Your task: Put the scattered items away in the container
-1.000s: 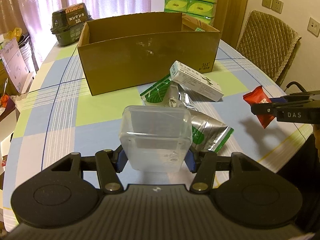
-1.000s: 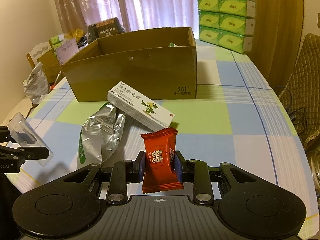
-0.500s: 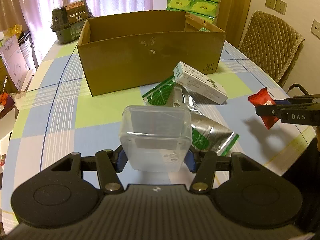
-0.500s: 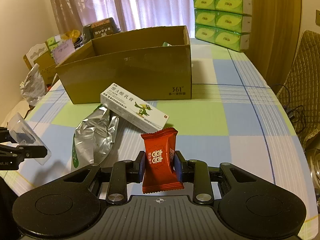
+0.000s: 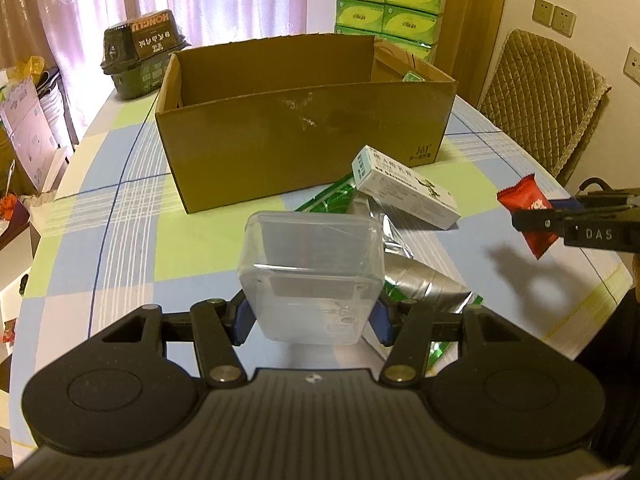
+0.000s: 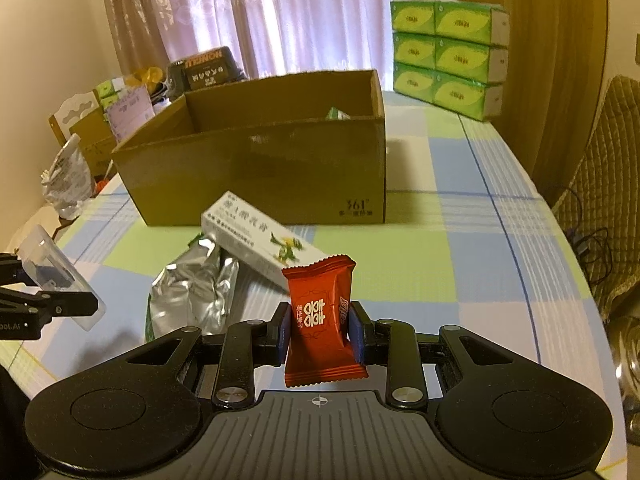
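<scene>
Left tool (image 5: pixel 310 318) pinching clear box (image 5: pixel 310 276), low middle. Right tool (image 6: pixel 320 334) pinching red candy (image 6: pixel 320 320). Brown box (image 6: pixel 260 172) up behind.

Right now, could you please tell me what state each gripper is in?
Left gripper: shut on the clear box, held above the table.
Right gripper: shut on the red candy, held above the table.

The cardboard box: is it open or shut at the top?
Open. The cardboard box shows bare inner walls, no closed flaps, and a green item inside.
</scene>
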A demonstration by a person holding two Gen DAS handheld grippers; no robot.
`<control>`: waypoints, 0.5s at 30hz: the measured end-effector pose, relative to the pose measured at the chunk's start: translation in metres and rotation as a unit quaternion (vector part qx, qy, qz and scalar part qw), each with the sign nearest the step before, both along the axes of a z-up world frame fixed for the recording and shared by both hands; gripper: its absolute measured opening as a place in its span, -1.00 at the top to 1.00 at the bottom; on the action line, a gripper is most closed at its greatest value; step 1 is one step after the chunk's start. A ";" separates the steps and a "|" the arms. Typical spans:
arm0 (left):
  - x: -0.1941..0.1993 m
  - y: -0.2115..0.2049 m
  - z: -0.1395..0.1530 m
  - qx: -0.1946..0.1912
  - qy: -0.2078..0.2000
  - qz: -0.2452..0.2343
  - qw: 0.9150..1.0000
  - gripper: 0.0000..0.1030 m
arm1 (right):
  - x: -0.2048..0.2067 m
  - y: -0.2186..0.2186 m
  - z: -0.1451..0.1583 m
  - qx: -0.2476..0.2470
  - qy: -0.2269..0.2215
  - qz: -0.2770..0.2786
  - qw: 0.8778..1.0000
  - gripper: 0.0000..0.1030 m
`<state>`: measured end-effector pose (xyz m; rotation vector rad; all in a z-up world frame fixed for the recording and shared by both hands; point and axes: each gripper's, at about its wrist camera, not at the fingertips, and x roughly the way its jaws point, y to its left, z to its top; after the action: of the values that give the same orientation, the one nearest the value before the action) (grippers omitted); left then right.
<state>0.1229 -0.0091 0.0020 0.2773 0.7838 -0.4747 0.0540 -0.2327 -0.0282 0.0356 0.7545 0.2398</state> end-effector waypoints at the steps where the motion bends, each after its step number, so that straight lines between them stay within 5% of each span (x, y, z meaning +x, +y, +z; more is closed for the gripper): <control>1: 0.001 -0.001 0.001 0.000 -0.002 0.000 1.000 0.00 | 0.002 0.001 0.003 -0.001 -0.004 0.001 1.000 0.37; 15: 0.024 -0.010 0.027 0.000 -0.038 -0.010 0.999 0.00 | 0.030 0.012 0.037 0.002 -0.046 0.021 0.999 0.37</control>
<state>0.1466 -0.0195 0.0289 0.3025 0.7068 -0.4807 0.0840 -0.2203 0.0085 0.0130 0.6639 0.2820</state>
